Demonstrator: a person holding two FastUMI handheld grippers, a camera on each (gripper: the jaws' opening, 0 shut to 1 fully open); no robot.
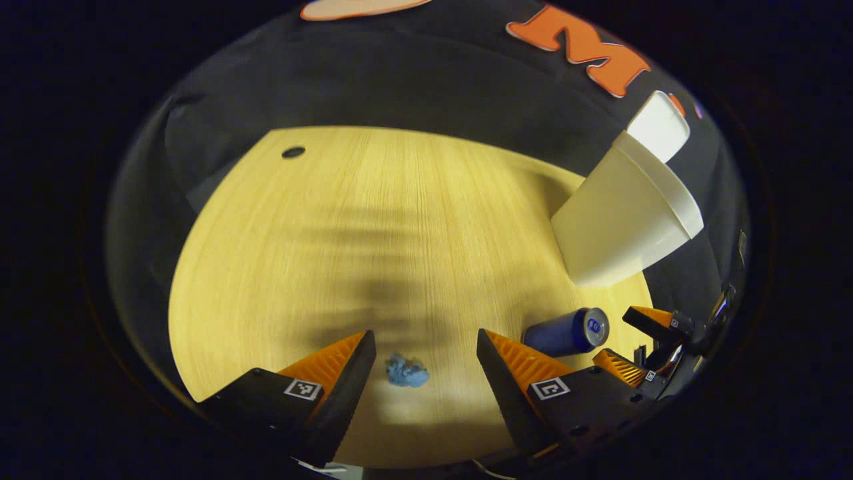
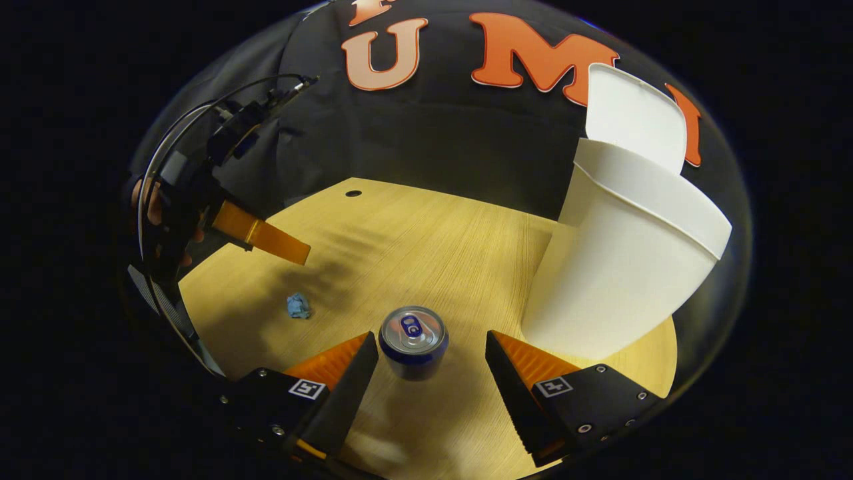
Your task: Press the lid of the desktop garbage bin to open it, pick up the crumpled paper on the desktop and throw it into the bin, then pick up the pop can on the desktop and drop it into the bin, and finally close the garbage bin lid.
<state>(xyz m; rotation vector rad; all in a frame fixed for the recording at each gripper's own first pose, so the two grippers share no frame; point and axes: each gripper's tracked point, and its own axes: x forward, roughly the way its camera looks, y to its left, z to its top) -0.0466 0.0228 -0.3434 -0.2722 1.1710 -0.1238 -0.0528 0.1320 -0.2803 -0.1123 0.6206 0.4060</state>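
Observation:
A small blue crumpled paper [image 1: 406,371] lies on the wooden desktop [image 1: 300,233], just below the gap of my open left gripper [image 1: 424,333]. It also lies apart at the left in the right gripper view [image 2: 298,305]. The blue pop can [image 2: 413,340] stands upright between the spread fingers of my open right gripper [image 2: 431,335], which do not touch it. The white garbage bin [image 2: 620,267] stands to the right with its lid [image 2: 633,117] tipped up. In the left gripper view the can [image 1: 566,331] sits beside the right gripper [image 1: 614,335], below the bin [image 1: 623,213].
A hand [image 2: 156,207] holds the left gripper [image 2: 300,253] above the desk's left side. A dark round hole [image 1: 293,152] marks the desktop's far corner. The booth's black cloth wall rises behind the desk.

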